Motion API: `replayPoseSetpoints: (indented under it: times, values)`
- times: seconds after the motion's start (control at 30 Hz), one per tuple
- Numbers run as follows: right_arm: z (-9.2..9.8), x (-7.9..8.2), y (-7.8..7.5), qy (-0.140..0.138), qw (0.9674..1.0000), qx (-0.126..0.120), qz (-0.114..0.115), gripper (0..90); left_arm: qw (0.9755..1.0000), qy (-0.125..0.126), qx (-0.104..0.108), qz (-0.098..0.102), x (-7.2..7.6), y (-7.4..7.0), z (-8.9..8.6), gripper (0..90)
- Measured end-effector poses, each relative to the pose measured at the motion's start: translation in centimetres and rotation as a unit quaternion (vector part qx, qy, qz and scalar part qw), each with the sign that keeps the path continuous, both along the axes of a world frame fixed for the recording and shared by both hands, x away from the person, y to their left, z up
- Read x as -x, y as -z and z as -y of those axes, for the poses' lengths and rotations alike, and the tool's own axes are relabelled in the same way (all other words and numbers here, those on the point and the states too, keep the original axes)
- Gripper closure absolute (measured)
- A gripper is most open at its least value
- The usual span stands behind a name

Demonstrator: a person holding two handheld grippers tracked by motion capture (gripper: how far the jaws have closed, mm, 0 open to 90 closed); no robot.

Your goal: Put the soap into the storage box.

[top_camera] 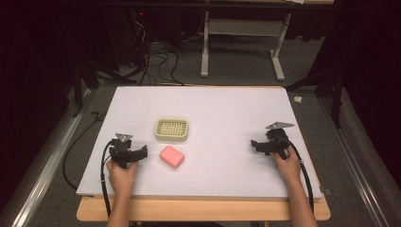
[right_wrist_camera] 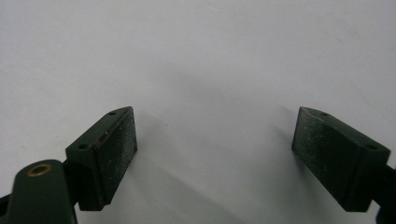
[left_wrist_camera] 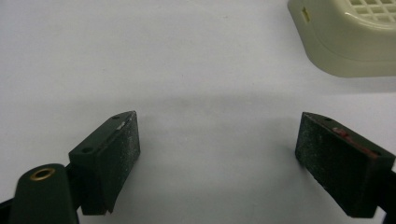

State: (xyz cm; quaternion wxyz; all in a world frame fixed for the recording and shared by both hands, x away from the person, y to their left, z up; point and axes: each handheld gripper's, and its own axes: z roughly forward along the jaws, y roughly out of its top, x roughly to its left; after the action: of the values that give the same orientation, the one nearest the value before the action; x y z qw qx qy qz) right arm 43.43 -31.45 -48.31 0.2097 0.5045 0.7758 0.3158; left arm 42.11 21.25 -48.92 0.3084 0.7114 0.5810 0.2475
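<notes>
Both pairs of jaws stand spread wide with nothing between them but bare white table (top_camera: 227, 118). On the near left side the left gripper (top_camera: 126, 152) rests just beside a pink soap bar (top_camera: 172, 156), and a cream slotted soap dish (top_camera: 172, 130) sits just beyond the bar. Well apart, the right gripper (top_camera: 270, 144) rests near the table's right edge.

Bench (top_camera: 227, 118) topped with a matt white sheet, smooth; bare light wood at its front edge. Soap dish (top_camera: 172, 130) cream plastic, smooth, slight gloss, gridded top. Pink soap bar (top_camera: 172, 156) smooth, matt. Left gripper (left_wrist_camera: 217, 140) fingers (left_wrist_camera: 123, 149) black plastic, pads gritty and rough, brass-looking insert. Right gripper (right_wrist_camera: 215, 137) fingers (right_wrist_camera: 119, 144) same rough matt pads.
</notes>
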Motion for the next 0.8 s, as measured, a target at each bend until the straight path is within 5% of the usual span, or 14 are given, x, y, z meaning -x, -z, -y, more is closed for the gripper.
replayPoseSetpoints:
  times: [0.8]
  values:
    - [0.02,0.0,-0.02,0.0,1.0,0.0,-0.001,14.5,1.0,0.002,0.007,-0.004,-0.12,-0.03,-0.13,14.7]
